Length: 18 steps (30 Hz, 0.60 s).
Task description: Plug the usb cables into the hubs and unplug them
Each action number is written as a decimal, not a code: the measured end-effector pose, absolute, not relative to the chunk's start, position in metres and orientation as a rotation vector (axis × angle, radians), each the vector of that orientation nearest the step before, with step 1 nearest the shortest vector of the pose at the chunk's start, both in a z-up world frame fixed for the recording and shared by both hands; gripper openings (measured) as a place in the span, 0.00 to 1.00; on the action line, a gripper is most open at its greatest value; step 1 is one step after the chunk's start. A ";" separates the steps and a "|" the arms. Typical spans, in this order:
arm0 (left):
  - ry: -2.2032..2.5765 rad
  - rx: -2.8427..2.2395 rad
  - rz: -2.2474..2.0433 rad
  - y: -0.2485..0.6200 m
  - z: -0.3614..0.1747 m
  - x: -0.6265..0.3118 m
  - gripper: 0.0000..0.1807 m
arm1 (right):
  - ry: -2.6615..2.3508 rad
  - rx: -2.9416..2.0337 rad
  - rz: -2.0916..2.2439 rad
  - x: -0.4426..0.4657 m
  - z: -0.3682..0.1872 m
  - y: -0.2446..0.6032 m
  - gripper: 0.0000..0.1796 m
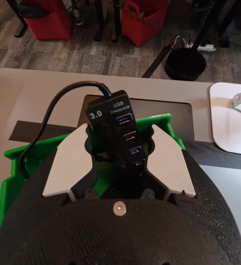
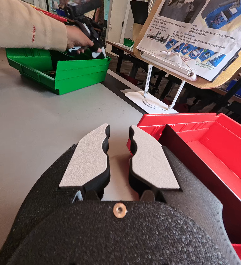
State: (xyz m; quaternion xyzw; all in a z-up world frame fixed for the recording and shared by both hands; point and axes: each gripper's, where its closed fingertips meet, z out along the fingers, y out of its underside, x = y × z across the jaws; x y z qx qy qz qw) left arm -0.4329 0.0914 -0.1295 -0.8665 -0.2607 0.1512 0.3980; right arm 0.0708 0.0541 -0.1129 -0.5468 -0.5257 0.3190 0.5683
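A: Left claw spread wide around the long black plastic seven-port USB hub; contact not discernible. Hub stands tilted over the green plastic bin on the grey bench.

B: Right claw slightly parted, empty. Hub likely light, rigid, slick; best gripped across its narrow sides, below the stiff black cord.

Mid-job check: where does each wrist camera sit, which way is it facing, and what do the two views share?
Left wrist view: on the left tool, looking down into the green bin, fingers either side of a black USB hub.
Right wrist view: on the right tool, low over the grey table, facing the red bin; a sleeve and hand show.
Shared: green bin, left tool, white stand base.
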 end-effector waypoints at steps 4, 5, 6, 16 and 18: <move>-0.654 -2.194 0.453 0.089 -0.130 -0.435 0.42 | -1.229 -1.281 0.731 0.073 -0.112 0.055 0.14; -0.671 -2.175 0.453 0.085 -0.128 -0.437 0.40 | -1.223 -1.285 0.731 0.075 -0.112 0.056 0.14; -0.695 -2.156 0.447 0.081 -0.125 -0.439 0.41 | -1.216 -1.292 0.734 0.076 -0.113 0.057 0.13; -0.781 -2.384 0.169 0.087 -0.165 -0.409 0.45 | -1.197 -1.314 0.777 0.077 -0.112 0.057 0.13; -0.758 -2.409 0.184 0.089 -0.167 -0.409 0.39 | -1.194 -1.315 0.787 0.077 -0.111 0.057 0.13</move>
